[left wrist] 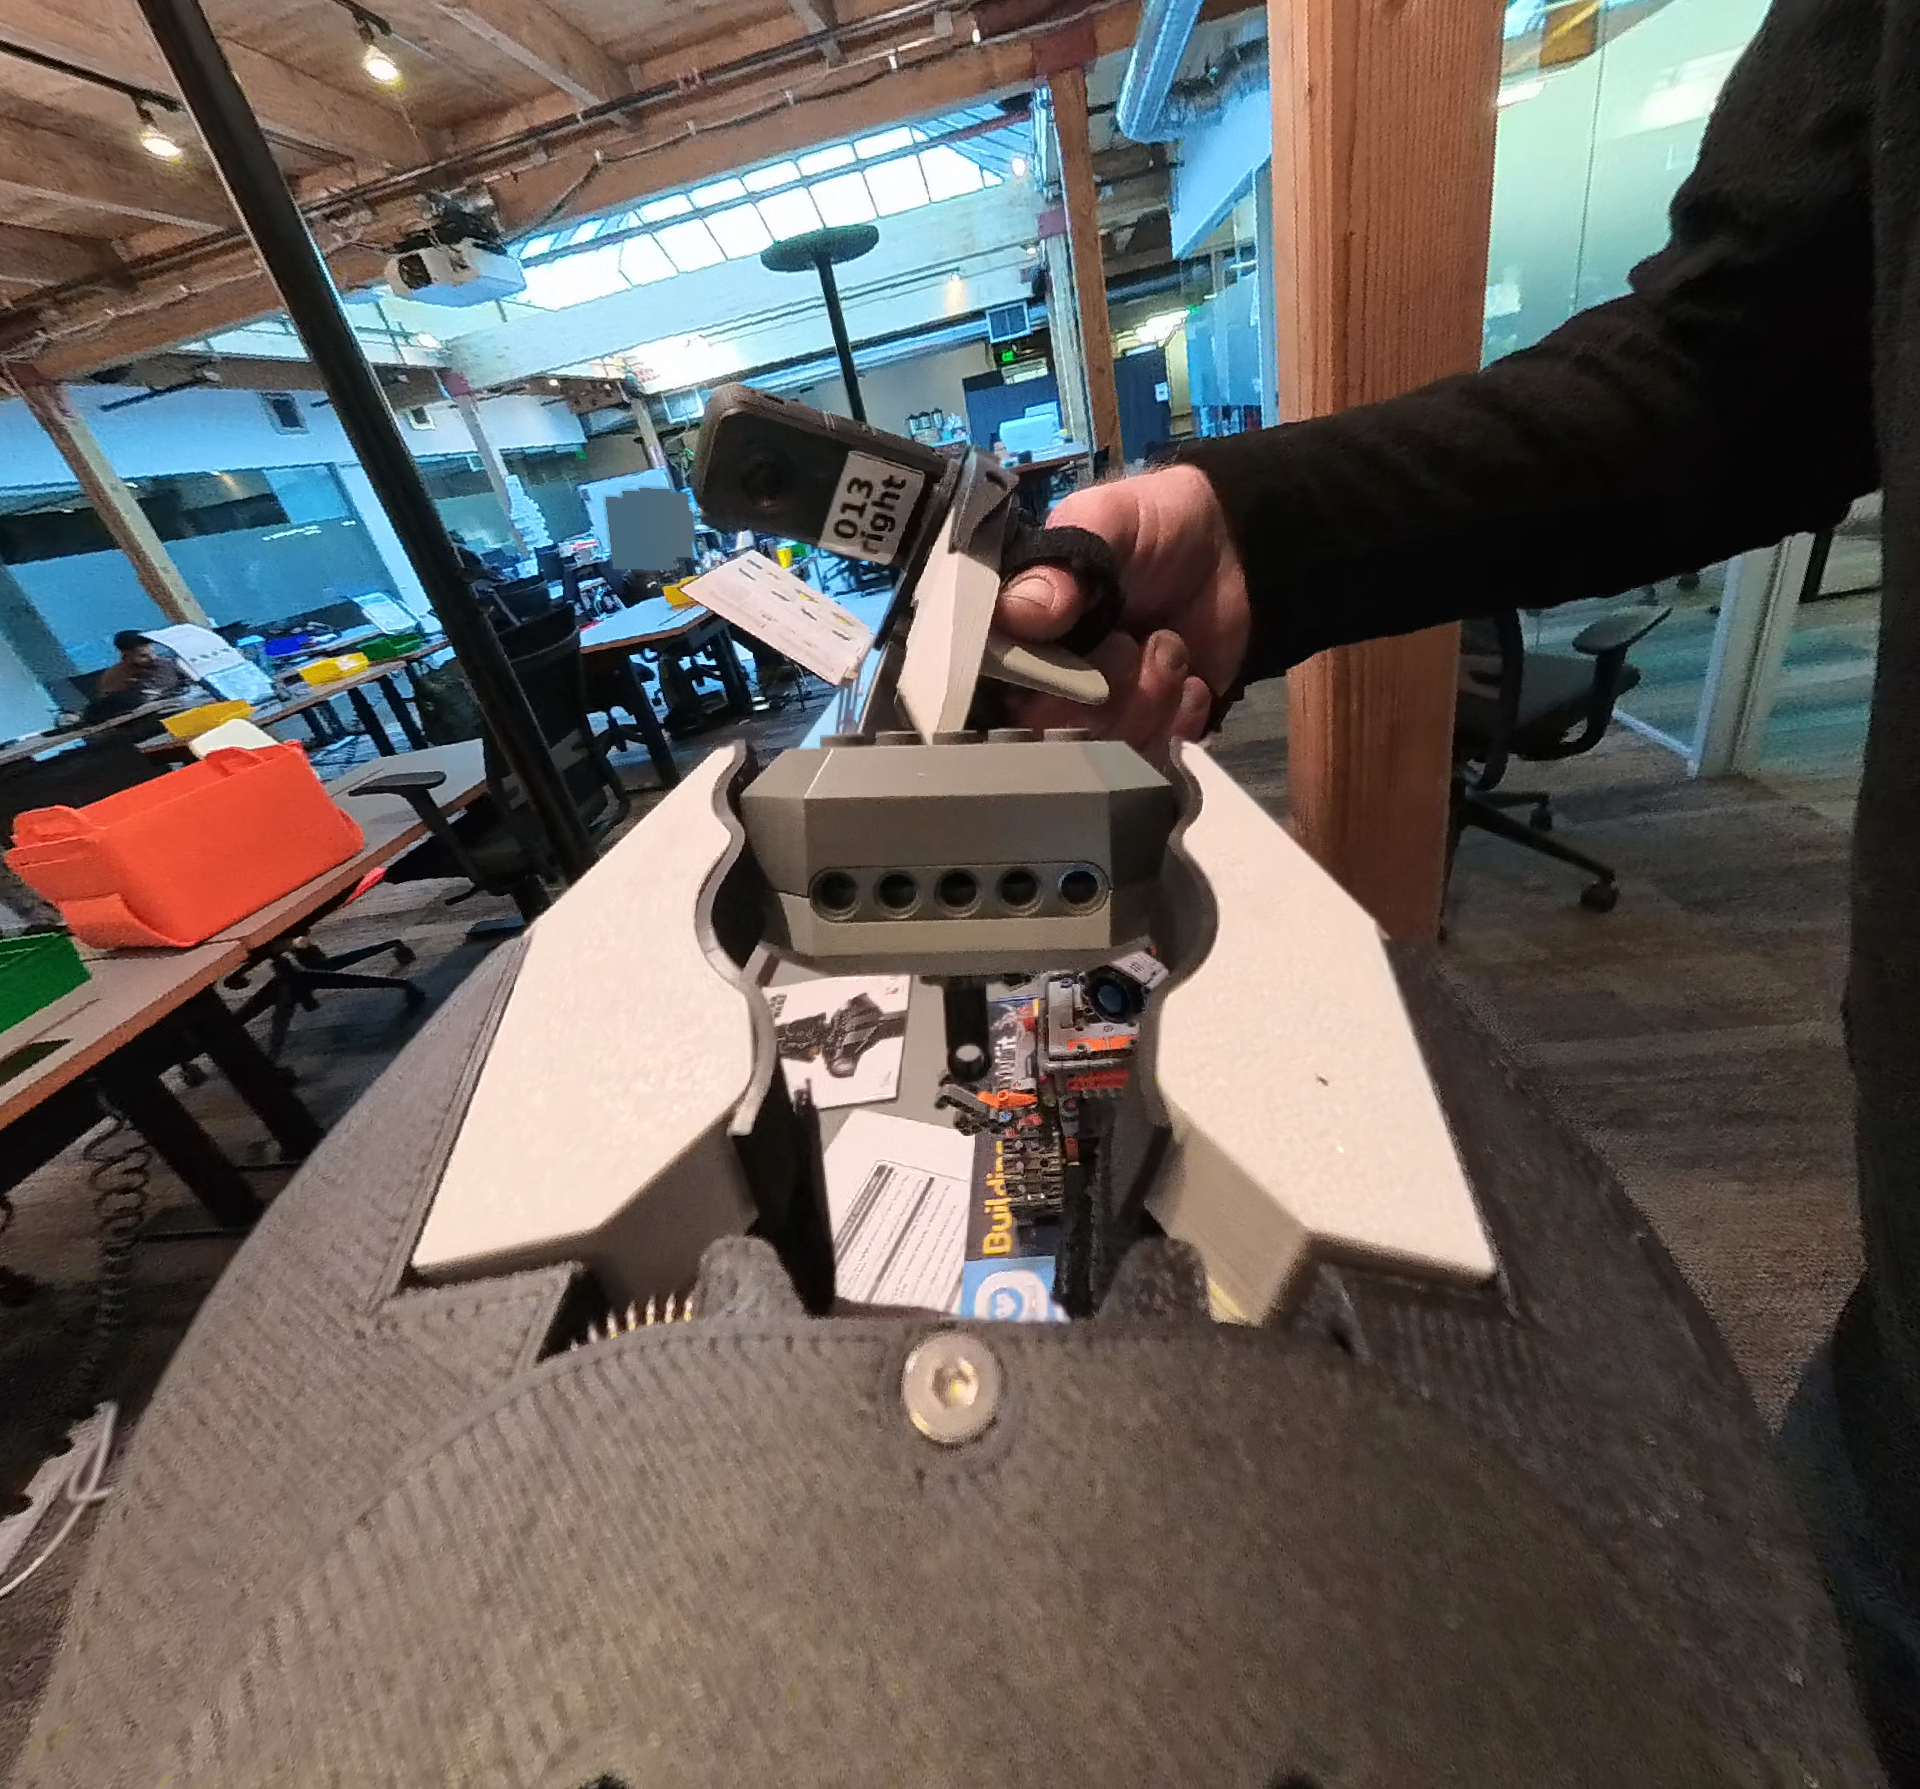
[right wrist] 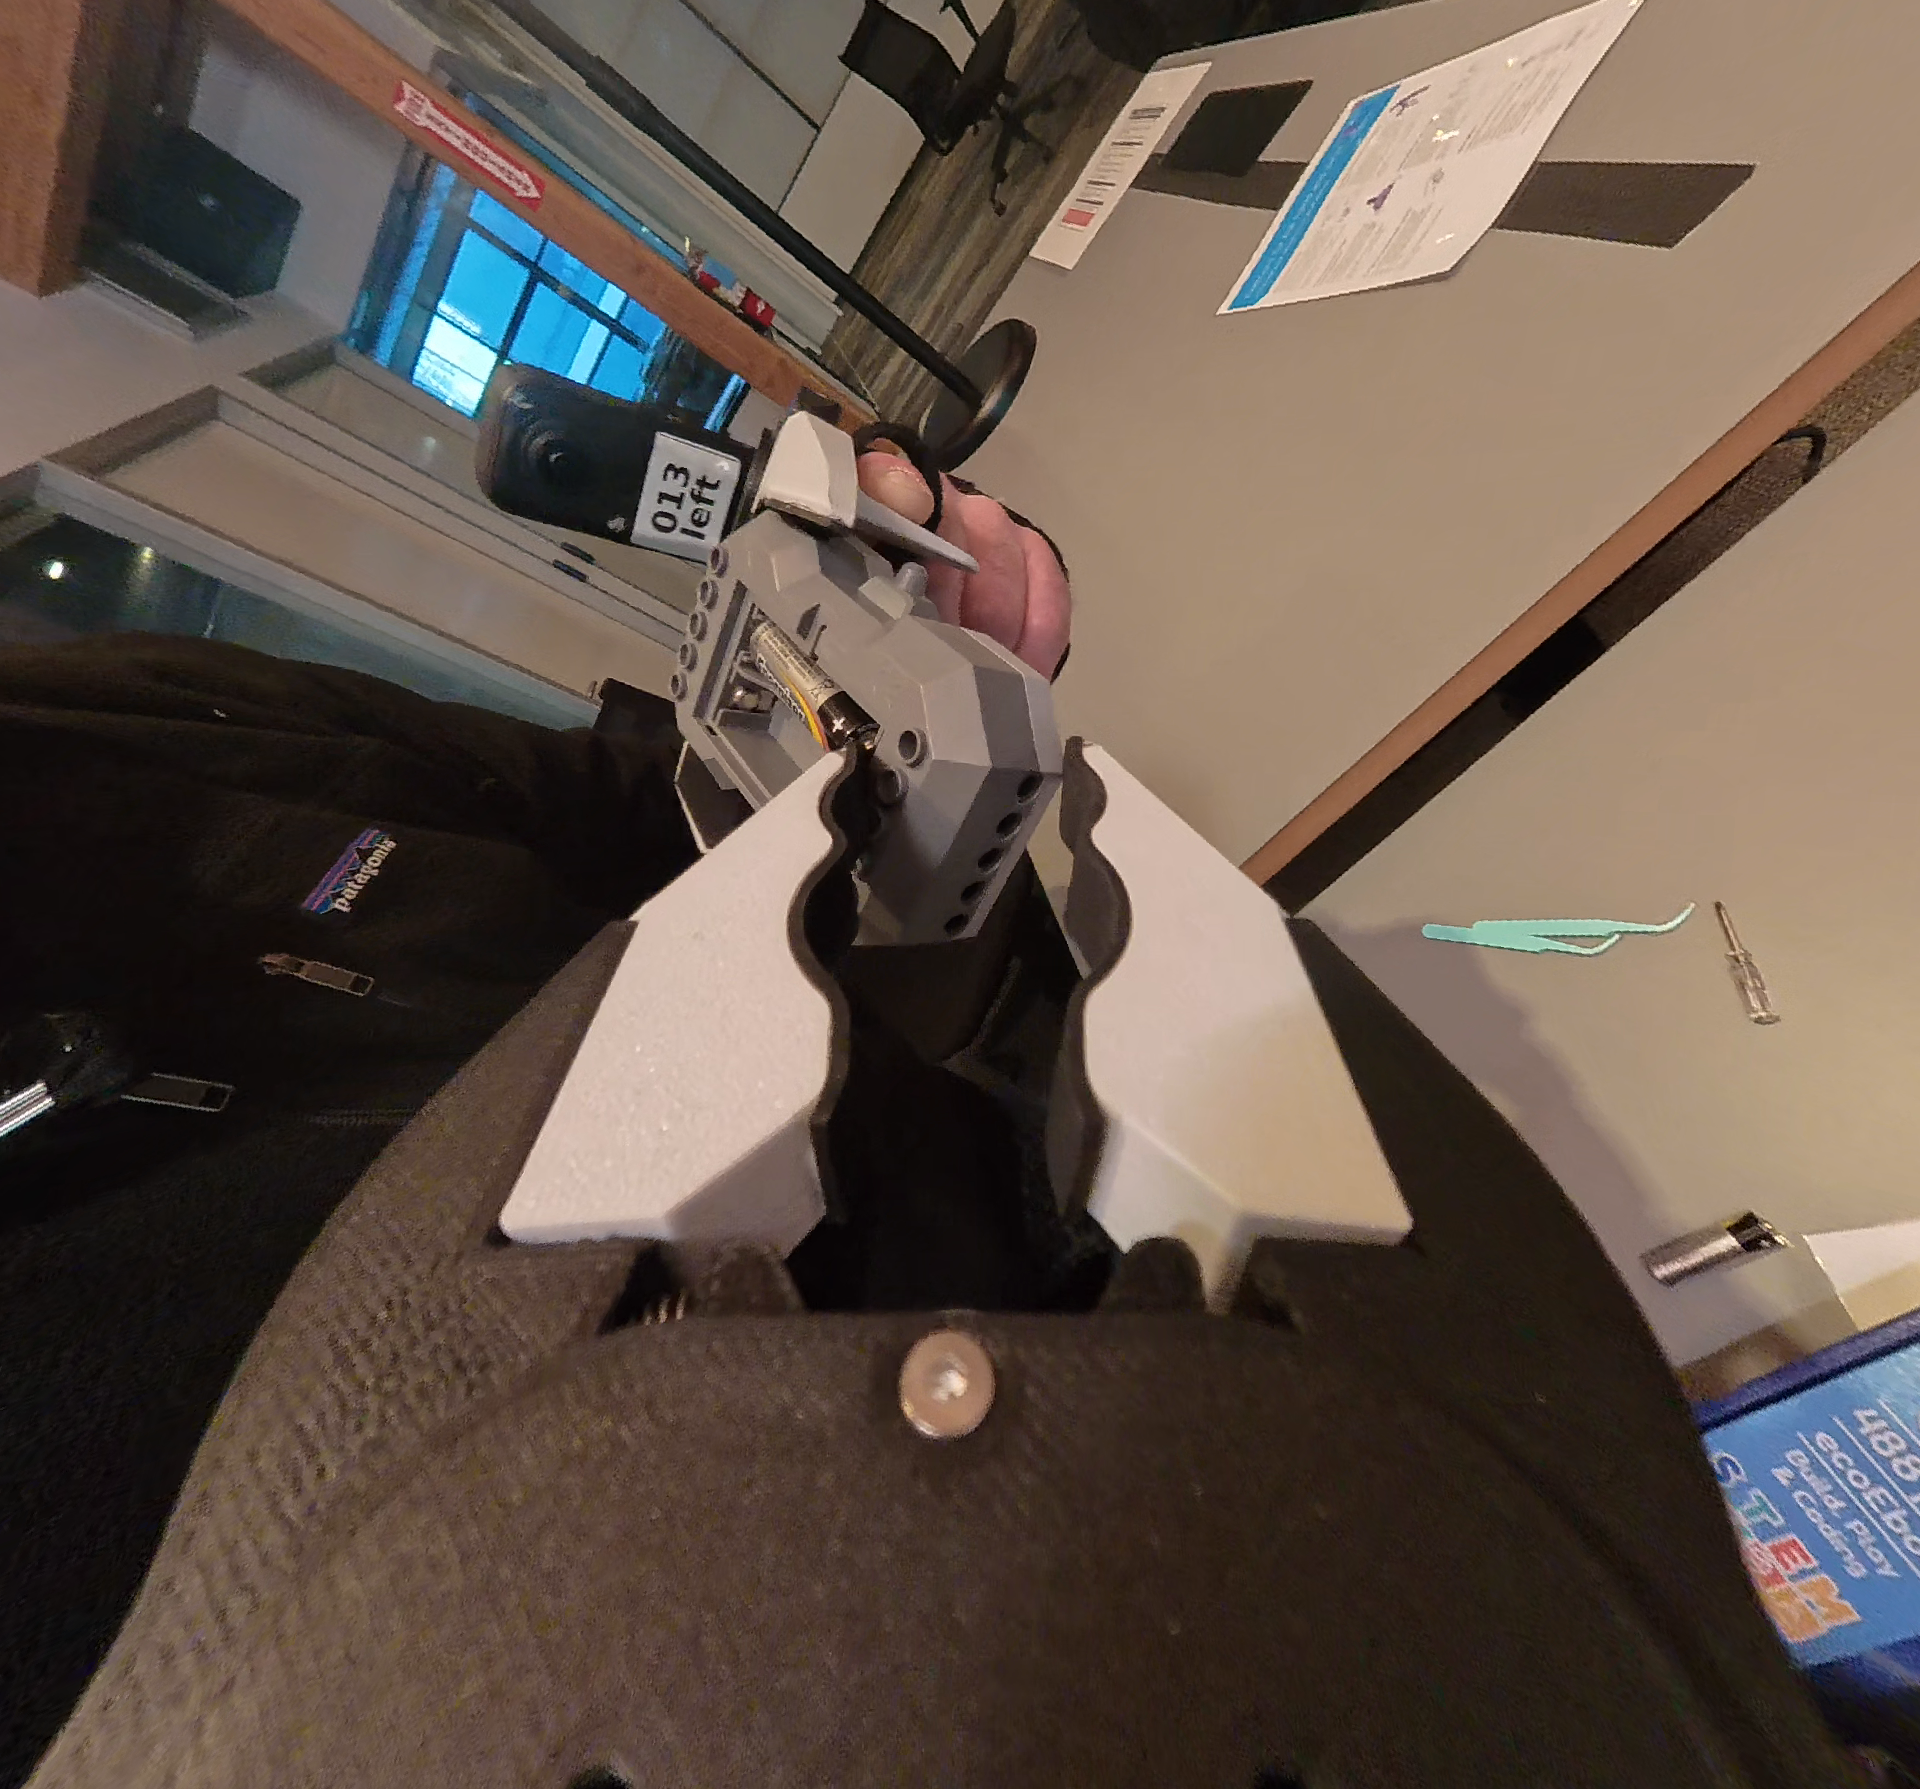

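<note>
Grey battery box, one battery showing in its open bay, hangs above the table, clamped by left gripper and right gripper alike.

A grey table carries a printed sheet at its far side, with teal tweezers, a small screwdriver and a battery nearer than the sheet.

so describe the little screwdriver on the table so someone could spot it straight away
In the right wrist view, start at the grey table to the right of the jaws. Beside the mint-green tweezers lies the small screwdriver, alone. It is the thin one with a clear handle and metal shaft, unlike the flat green tweezers.
</note>
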Available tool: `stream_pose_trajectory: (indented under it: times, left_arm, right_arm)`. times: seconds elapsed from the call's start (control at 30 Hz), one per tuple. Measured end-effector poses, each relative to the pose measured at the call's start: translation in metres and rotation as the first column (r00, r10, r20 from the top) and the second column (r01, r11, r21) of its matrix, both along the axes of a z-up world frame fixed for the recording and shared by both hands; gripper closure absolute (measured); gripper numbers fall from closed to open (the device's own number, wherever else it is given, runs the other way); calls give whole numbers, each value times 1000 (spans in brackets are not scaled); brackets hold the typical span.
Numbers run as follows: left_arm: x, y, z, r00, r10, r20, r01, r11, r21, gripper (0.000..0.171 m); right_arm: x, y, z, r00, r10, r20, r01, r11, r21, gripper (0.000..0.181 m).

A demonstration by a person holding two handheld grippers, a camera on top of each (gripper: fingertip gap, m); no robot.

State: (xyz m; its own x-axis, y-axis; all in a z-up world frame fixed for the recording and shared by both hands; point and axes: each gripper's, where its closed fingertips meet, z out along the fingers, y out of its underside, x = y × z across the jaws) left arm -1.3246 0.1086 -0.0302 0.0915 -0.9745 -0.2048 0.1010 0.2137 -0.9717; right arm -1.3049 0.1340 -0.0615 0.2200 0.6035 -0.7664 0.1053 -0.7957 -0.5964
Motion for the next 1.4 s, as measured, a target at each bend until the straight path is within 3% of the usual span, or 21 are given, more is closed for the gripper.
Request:
stream_pose_trajectory:
  times: [0.17, 0.23, 0.63, 0.83, 0.9, 1.23, 1.4]
  left_arm:
    - [9, -7, 4, 1000, 3, -20, -2, 998, 59, 98]
    - [5, -2, 15, 1000, 16, 24, -16, 999, 36, 98]
    - [-1, 2, 31, 984, -29, 176, 46, 994, -97, 98]
    - [3, -5, 39, 980, -55, 193, 72, 994, -83, 98]
    - [5, -7, 39, 981, -57, 186, 71, 995, -71, 98]
    - [13, -17, 39, 984, -83, 159, 88, 996, -24, 98]
    - [10, -17, 39, 980, -87, 178, 95, 995, -36, 98]
  right_arm:
    - [-2, 1, -17, 996, -2, 91, -2, 999, 37, 156]
    - [-2, 5, -6, 999, -34, -7, 34, 999, 26, 154]
    - [8, 4, 12, 961, -111, -254, 97, 993, -67, 155]
    - [3, -5, 20, 925, -106, -364, 61, 989, -133, 129]
    - [3, -7, 24, 910, -108, -400, 50, 987, -152, 131]
    - [-2, -18, 22, 900, -80, -427, 12, 987, -160, 138]
    - [-6, -18, 20, 930, -60, -362, 21, 994, -110, 141]
